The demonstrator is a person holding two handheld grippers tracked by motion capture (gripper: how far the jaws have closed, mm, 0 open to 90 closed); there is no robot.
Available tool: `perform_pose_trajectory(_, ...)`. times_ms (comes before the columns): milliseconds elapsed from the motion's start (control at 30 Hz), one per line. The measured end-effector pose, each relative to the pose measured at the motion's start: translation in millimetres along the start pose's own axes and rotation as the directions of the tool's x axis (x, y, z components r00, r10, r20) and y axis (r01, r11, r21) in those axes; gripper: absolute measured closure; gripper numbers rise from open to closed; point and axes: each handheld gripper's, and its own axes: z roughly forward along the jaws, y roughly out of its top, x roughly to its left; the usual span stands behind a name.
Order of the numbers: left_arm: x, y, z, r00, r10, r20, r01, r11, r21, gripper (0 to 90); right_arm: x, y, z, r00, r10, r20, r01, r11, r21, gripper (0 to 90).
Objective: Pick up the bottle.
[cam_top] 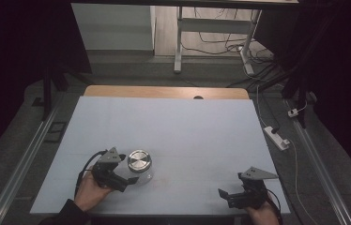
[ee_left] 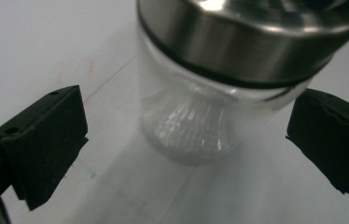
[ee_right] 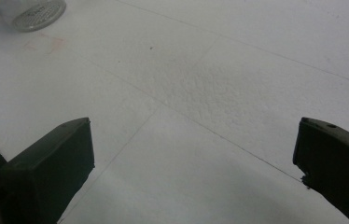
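A clear glass jar with a brushed steel lid stands upright on the white table top, near the front left. A hand holds my left gripper just left of the jar, open. In the left gripper view the jar and its lid sit between the two wide-apart jaws, which do not touch the glass. My right gripper rests at the front right, open, with only bare table between its jaws. The jar's base shows far off in the right gripper view.
A wooden strip with a small hole runs along the table's far edge. A white power strip and cables lie on the floor at the right. Desk legs stand behind the table.
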Motion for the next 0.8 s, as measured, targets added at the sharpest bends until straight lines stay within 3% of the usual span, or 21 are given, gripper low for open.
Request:
perform_pose_trajectory(267,-2.8,8.9,22.1,0.9992,0.04,0.002,-0.04,0.999,0.019,0.0,0.2,0.0,0.2,1.0,-0.001,0.0,0.001,1.0,0.002,0.0)
perform_pose_trajectory(500,-5.3,12.7,24.7,0.9979,0.064,0.007,-0.064,0.9979,0.007,1.3,0.1,0.0,0.2,1.0,-0.002,-0.001,0.002,1.0,0.003,0.0)
perform_pose_trajectory(600,-6.2,12.7,22.6,0.9975,0.07,-0.002,-0.071,0.9975,-0.01,7.5,0.2,0.0,0.3,1.0,-0.003,-0.001,0.003,1.0,0.004,0.0)
perform_pose_trajectory(700,-6.8,12.1,21.4,0.9965,0.082,0.016,-0.082,0.9965,-0.017,13.8,0.3,0.0,0.3,1.0,-0.004,-0.001,0.004,1.0,0.004,0.0)
perform_pose_trajectory(800,-8.2,12.4,21.1,0.9958,0.091,0.009,-0.091,0.9957,-0.015,14.6,0.3,0.1,0.3,1.0,-0.005,-0.001,0.005,1.0,0.004,0.0)
